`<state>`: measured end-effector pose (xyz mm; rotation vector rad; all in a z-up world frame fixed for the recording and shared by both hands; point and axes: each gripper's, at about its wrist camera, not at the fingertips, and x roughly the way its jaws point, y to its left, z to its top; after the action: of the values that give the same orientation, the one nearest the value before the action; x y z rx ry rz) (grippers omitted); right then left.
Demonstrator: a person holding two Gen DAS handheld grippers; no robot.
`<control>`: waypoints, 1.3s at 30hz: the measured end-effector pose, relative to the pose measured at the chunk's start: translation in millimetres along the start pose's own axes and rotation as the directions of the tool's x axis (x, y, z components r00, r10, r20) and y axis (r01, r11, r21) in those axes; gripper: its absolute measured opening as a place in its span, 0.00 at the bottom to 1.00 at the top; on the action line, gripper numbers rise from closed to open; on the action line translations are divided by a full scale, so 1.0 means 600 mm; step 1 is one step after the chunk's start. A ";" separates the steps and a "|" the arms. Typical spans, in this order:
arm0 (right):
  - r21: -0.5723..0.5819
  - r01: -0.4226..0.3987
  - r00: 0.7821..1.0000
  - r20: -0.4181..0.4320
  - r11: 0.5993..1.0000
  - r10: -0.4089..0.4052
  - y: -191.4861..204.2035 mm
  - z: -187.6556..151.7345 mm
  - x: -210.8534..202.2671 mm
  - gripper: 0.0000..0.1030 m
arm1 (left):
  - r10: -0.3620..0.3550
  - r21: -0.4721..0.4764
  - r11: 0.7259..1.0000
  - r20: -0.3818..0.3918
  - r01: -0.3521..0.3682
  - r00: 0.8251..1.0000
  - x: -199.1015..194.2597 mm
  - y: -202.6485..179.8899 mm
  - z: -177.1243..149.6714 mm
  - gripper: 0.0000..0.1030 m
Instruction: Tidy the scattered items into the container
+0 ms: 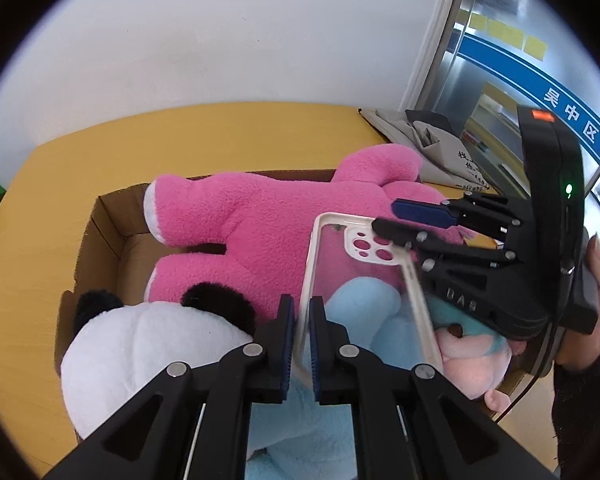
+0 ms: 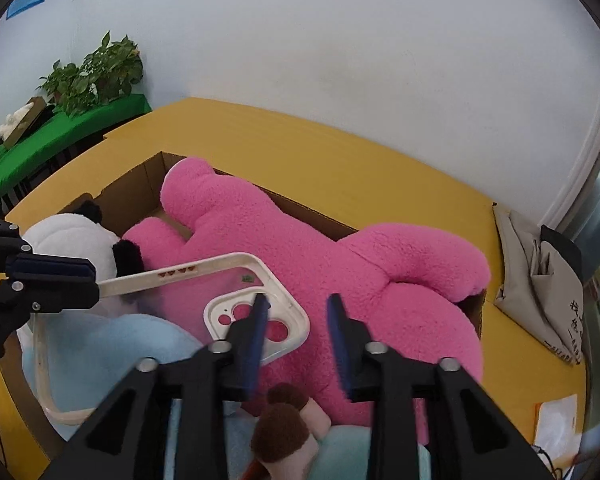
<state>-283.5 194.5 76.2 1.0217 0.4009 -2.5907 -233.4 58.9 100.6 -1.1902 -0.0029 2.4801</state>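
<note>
Left gripper (image 1: 300,332) clamped on the long edge of the clear phone case (image 1: 364,280), bottom centre of the left wrist view. Right gripper (image 2: 298,320) has its jaws apart and grips nothing; the case's camera-cutout corner sits at its left finger. Case hangs over the cardboard box (image 1: 108,220), above the pink plush (image 2: 300,240), panda (image 1: 140,360) and blue plush (image 1: 380,304).

I see a pink plush toy (image 2: 300,248), a white panda (image 1: 140,352) with black ears, a pale blue toy (image 1: 376,304), a clear phone case (image 1: 364,280) rimmed cream-white, a brown cardboard box (image 1: 108,220), a yellow table (image 2: 340,152), and black grippers with blue pads (image 2: 256,336).
</note>
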 end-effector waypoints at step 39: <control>0.328 0.143 0.948 0.224 0.934 -0.225 0.105 -0.310 -0.153 1.00 | 0.313 -0.054 0.948 0.350 -0.315 0.883 -0.046 0.044 -0.289 0.80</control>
<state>-82.7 224.5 0.3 0.7469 0.0244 -2.9776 -96.9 -3.4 6.0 -0.7709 0.1055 2.9488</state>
